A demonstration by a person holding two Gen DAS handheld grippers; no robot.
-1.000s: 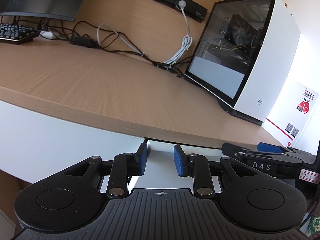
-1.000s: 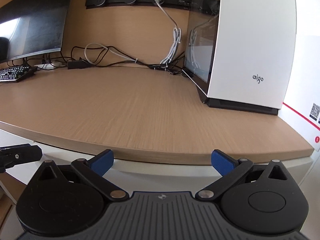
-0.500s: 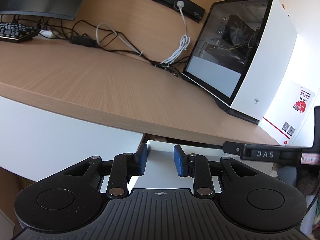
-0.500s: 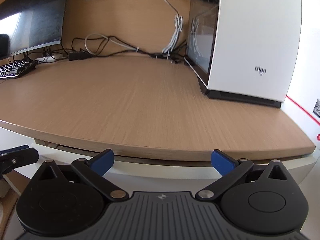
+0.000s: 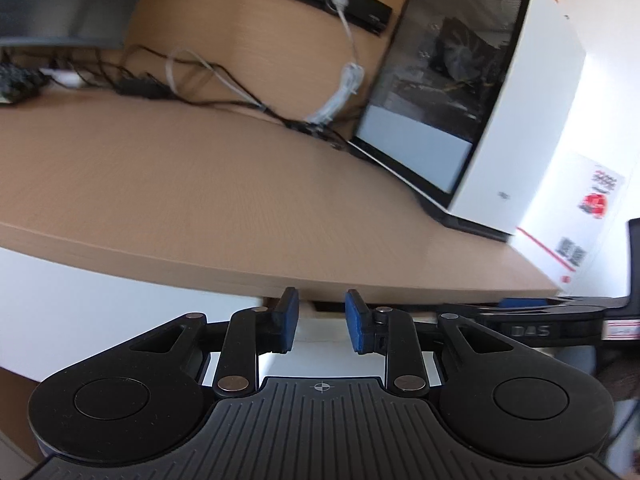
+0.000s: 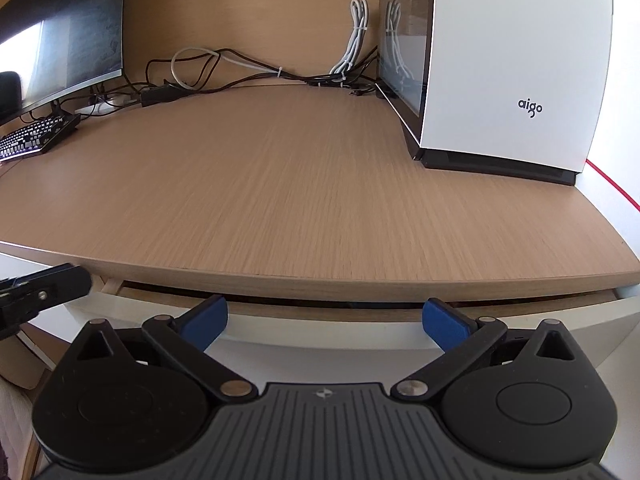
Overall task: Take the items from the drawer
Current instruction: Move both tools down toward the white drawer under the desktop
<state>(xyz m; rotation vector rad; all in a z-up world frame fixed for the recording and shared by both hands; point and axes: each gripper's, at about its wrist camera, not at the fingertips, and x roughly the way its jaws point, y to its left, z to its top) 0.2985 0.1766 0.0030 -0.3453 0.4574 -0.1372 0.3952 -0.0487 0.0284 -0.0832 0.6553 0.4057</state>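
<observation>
A white drawer (image 6: 320,346) under the wooden desk top (image 6: 320,184) stands pulled out a short way, and a thin dark slot shows above its wooden inner rim. What it holds is hidden. My right gripper (image 6: 326,318) is open wide, its blue pads (image 6: 208,316) level with the drawer's top edge. My left gripper (image 5: 322,320) sits at the drawer's left end (image 5: 320,340), open by a narrow gap with nothing between its pads. The right gripper (image 5: 540,320) also shows in the left wrist view, and the left gripper (image 6: 40,292) appears at the left edge of the right wrist view.
A white PC case (image 6: 512,60) stands at the back right of the desk. A monitor (image 6: 72,48) and a keyboard (image 6: 36,136) are at the far left, with tangled cables (image 6: 240,76) along the back wall. A white box with a red stripe (image 5: 576,216) lies right of the case.
The drawer has slid out a little, widening the slot under the desk edge. Both grippers drew back with it and kept their openings.
</observation>
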